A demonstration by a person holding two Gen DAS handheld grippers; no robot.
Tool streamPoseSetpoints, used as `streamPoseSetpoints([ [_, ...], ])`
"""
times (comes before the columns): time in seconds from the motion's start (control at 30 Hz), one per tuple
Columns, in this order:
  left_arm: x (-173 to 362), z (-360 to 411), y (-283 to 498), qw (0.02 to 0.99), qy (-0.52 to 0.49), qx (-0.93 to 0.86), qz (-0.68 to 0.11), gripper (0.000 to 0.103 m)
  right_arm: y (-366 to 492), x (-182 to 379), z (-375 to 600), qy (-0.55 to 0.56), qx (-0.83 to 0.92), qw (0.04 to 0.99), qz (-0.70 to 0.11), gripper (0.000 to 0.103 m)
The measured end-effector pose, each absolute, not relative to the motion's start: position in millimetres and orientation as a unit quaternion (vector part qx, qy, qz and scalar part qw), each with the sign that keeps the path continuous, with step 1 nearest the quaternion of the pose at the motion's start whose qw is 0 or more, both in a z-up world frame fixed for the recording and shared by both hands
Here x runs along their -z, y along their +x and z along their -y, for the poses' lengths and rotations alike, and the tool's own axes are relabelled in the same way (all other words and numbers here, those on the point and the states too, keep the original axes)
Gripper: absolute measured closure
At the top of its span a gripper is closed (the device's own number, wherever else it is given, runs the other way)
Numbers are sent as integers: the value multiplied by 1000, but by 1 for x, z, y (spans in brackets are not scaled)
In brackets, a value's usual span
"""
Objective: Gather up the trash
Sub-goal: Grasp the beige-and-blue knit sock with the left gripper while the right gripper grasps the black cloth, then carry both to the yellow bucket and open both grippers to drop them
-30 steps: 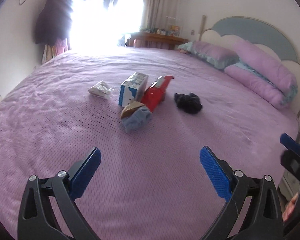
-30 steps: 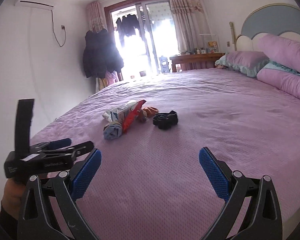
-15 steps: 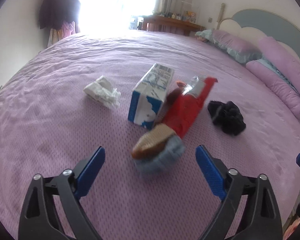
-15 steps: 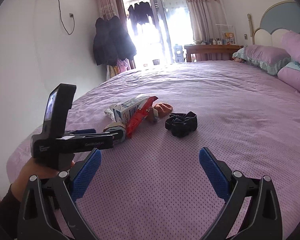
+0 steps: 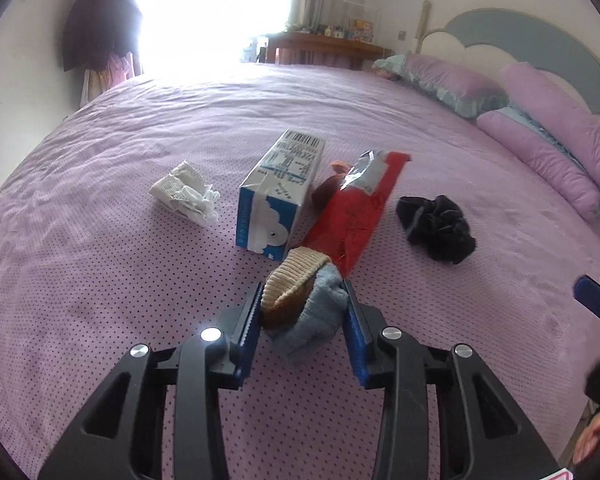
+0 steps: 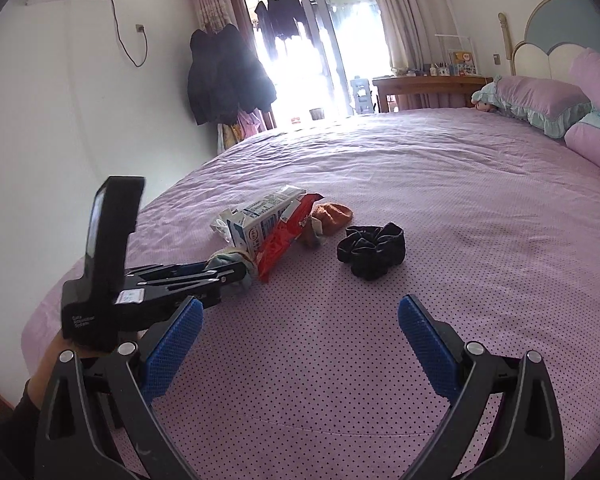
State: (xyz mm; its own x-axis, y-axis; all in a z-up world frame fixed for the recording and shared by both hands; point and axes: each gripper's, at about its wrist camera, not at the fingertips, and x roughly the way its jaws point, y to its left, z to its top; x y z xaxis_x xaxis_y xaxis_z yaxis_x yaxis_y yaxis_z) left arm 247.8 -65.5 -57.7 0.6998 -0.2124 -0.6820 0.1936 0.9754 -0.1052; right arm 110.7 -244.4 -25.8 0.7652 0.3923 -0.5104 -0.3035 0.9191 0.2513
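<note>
Nearest to me, the right gripper (image 6: 298, 338) hangs over the near edge of the purple bed (image 6: 440, 200) with its 2 blue pads spread wide and nothing but dotted cover between them. Just left of it a person's hand (image 6: 56, 354) holds the left gripper (image 5: 302, 300), whose jaws are closing around a rolled sock (image 5: 300, 304), blue-grey with a tan ribbed cuff; both pads already sit against its sides and the fabric bulges out between them. Right behind the sock, touching it, lies a long red snack wrapper (image 5: 350, 216) with a torn silvery end pointing away from me, and pressed along the wrapper's left side is a blue and white carton (image 5: 278, 196) lying flat, barcode end farthest off. Left of the carton, a little apart, sits a crumpled white tissue (image 5: 186, 194). To the right of the wrapper, also apart, is a black scrunchie (image 6: 372, 248). Just beyond the wrapper's far end an orange-brown knitted piece (image 6: 334, 214) peeks out; I cannot tell what it is. Far off on the right, 2 purple pillows (image 5: 548, 120) lean at the blue headboard (image 5: 540, 36), and past the foot of the bed a dark coat (image 6: 224, 76) hangs beside the bright glass door (image 6: 312, 56).
</note>
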Motion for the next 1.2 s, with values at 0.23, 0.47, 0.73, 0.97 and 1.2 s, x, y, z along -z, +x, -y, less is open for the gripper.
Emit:
streamPoseSetpoints([
  [0.23, 39, 70, 232, 926, -11, 142, -350, 65, 139, 36, 252, 86, -172, 929, -316, 8],
  [0.47, 25, 64, 236, 925, -30, 174, -337, 65, 193, 51, 261, 90, -162, 913, -363, 9],
  [0.73, 29, 54, 251, 918, -64, 193, -341, 65, 251, 73, 265, 102, -145, 896, -408, 18],
  [0.97, 37, 54, 251, 913, -71, 203, -347, 65, 269, 87, 261, 109, -173, 882, -425, 79],
  [1.2, 32, 64, 230, 909, -67, 227, -344, 65, 212, 70, 271, 89, -170, 902, -386, 82],
])
